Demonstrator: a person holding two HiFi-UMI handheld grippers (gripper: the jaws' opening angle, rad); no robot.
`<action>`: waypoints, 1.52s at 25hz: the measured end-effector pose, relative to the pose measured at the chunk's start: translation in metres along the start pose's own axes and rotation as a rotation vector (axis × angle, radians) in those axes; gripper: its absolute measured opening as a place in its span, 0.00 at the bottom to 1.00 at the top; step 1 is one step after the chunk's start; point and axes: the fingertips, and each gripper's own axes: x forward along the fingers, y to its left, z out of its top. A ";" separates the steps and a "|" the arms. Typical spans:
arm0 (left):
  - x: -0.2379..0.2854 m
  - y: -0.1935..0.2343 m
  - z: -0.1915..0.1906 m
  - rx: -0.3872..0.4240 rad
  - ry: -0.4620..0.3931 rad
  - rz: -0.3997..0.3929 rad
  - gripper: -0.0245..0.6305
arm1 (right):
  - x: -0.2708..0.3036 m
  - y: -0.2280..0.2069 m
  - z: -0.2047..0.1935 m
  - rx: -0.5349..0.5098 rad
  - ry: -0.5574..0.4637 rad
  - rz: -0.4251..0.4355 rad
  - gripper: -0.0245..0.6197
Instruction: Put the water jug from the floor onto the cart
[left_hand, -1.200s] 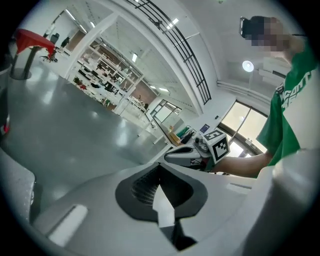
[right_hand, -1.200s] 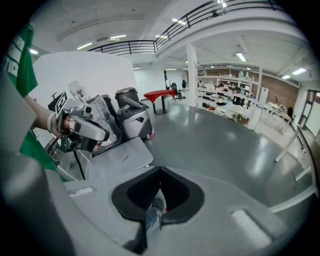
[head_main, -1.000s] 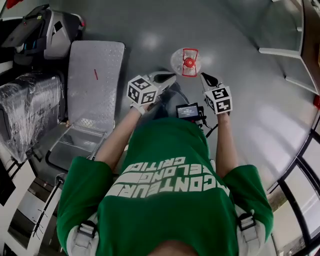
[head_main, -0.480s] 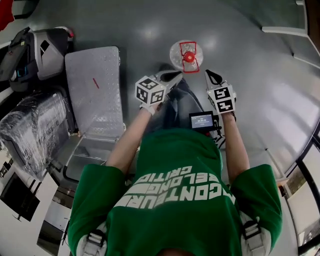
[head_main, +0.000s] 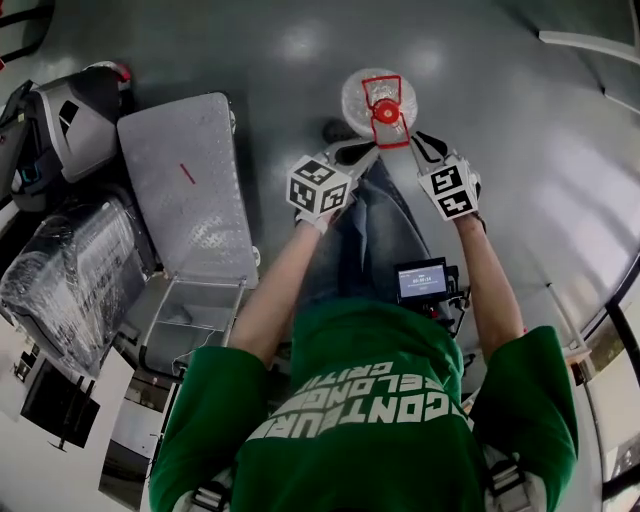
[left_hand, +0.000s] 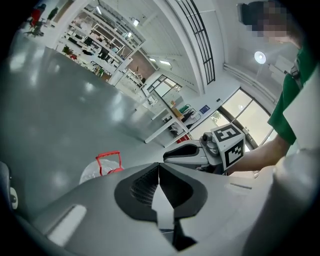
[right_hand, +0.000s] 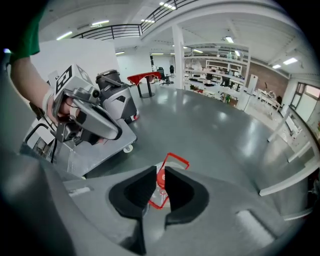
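The water jug (head_main: 365, 98) is clear plastic with a red cap and a red carry handle (head_main: 385, 100), and it stands on the grey floor just ahead of both grippers. My left gripper (head_main: 368, 151) is shut and empty, just left of and short of the jug (left_hand: 100, 169). My right gripper (head_main: 417, 140) is at the jug's right; its jaws are opening a narrow gap with nothing pressed between them. Through that gap (right_hand: 160, 173) the red cap and handle (right_hand: 172, 162) show below. The cart (head_main: 185, 185), a flat metal platform, lies to the left.
A plastic-wrapped dark bundle (head_main: 60, 275) and a grey-black machine (head_main: 70, 110) stand left of the cart. The cart's folded handle frame (head_main: 185, 320) is at its near end. White shelving and table legs (right_hand: 290, 150) stand further off to the right.
Both grippers have come down and forward toward the jug as the person bent over it. The right jaws have parted slightly. The jug has not moved.
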 end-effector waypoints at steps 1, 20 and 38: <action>0.006 0.008 -0.003 0.010 0.010 0.004 0.06 | 0.010 -0.003 -0.004 -0.015 0.007 0.012 0.11; 0.103 0.112 -0.064 0.493 0.211 -0.030 0.40 | 0.145 -0.010 -0.084 -0.348 0.118 0.250 0.38; 0.140 0.152 -0.117 0.870 0.320 -0.055 0.46 | 0.181 -0.008 -0.100 -0.570 0.010 0.296 0.41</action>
